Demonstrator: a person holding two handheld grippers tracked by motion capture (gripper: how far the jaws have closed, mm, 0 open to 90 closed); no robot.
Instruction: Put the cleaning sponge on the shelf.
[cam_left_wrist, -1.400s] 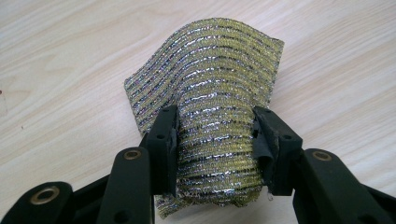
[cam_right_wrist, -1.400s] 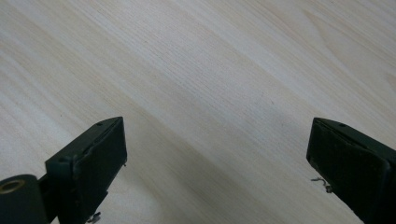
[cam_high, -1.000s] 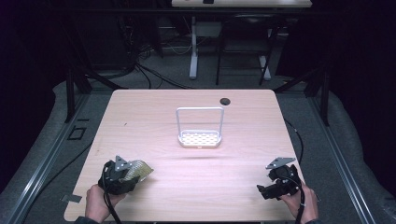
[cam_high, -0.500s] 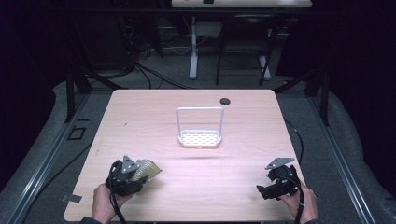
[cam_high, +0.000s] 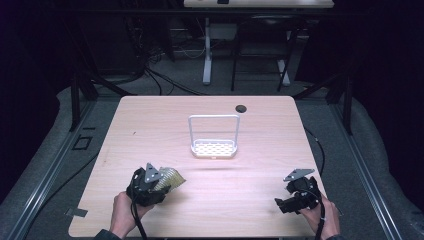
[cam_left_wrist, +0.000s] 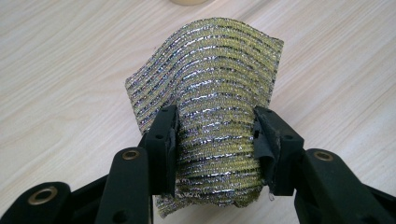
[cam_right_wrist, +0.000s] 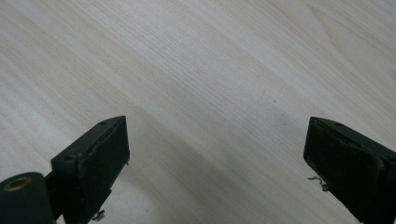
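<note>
A yellow and silver striped scouring pad (cam_left_wrist: 212, 107) is pinched between the jaws of my left gripper (cam_left_wrist: 215, 140), bulging up between the pads. In the high view the scouring pad (cam_high: 171, 176) sticks out to the right of the left gripper (cam_high: 162, 186), near the table's front left. My right gripper (cam_high: 281, 204) sits near the front right of the table. Its jaws stand wide apart over bare wood in the right gripper view, gripper (cam_right_wrist: 217, 149) holding nothing.
A small white rack (cam_high: 214, 148) with a tall wire handle and perforated base stands at the middle of the wooden table (cam_high: 150, 125). A dark round grommet (cam_high: 241, 108) lies near the far edge. Cables and desk legs fill the floor beyond.
My left gripper has moved to the right with the scouring pad in it. The right gripper has stayed where it was.
</note>
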